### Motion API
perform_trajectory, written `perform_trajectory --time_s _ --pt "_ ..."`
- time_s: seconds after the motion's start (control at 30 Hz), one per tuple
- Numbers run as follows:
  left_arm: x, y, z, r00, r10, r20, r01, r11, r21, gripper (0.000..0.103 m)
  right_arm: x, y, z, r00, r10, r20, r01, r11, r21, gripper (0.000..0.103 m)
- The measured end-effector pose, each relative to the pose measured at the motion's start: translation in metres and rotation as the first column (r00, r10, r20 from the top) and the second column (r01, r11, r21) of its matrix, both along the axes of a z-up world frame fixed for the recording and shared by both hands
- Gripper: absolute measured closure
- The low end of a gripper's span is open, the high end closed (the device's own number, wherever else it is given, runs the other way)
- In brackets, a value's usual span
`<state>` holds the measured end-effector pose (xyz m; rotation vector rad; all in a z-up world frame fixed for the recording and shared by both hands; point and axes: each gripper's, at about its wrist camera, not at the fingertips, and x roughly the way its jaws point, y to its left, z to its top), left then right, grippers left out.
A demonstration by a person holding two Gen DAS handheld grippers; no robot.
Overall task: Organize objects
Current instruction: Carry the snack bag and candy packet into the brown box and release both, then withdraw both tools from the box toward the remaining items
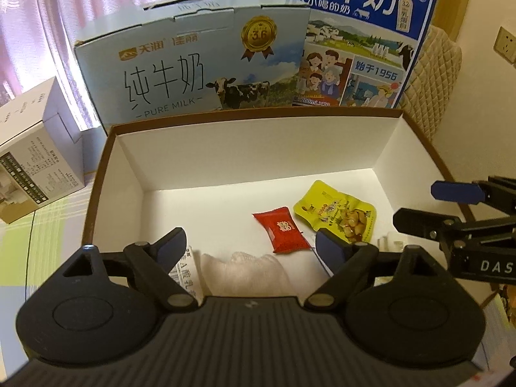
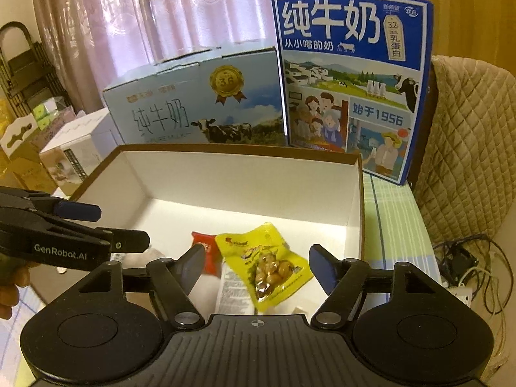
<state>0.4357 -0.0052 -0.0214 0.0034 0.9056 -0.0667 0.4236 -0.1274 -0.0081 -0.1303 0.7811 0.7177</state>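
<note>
Yellow pack (image 2: pixel 264 266) and red pack (image 1: pixel 280 230) lie in the box (image 1: pixel 258 119); both grippers (image 1: pixel 250 246) (image 2: pixel 256 266) gape empty, release done; next, fetch another item.

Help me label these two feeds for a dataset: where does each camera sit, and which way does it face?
Left wrist: on the left gripper, angled down into the open box; its own open fingers show, right gripper entering from the right.
Right wrist: on the right gripper, same downward aim; open fingers, left gripper and a hand at left.
Shared: box, yellow snack packet, red packet, both milk cartons behind.
</note>
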Motion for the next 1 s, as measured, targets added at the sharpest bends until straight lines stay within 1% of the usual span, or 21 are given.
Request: perform_trajectory --time_s 0.13,0.2,0.37,0.67,1.0 --pt "-0.015 0.0 0.011 1.0 -0.001 0.022 0.001 1.0 -0.006 0.013 -0.014 -0.009 0.008 1.0 -0.003 0.003 0.003 1.0 0.018 0.035" --pt "-0.023 0.0 0.017 0.999 0.006 0.032 -0.005 1.0 -0.011 0.009 -0.022 -0.013 0.012 1.0 -0.008 0.002 0.008 1.0 0.027 0.035" --pt "-0.045 -0.003 0.031 0.998 0.013 0.057 -0.011 1.0 -0.023 0.005 -0.04 -0.024 0.021 1.0 -0.022 -0.002 0.022 0.999 0.049 0.034" --pt "-0.084 -0.005 0.049 0.995 0.036 0.098 -0.032 0.999 -0.043 0.001 -0.074 -0.039 0.039 1.0 -0.023 0.016 0.022 0.996 0.081 0.034" --pt "-0.129 -0.001 0.059 0.993 0.068 0.093 -0.059 0.994 -0.094 0.001 -0.117 -0.052 0.049 1.0 -0.021 0.013 0.02 0.995 0.093 0.034"
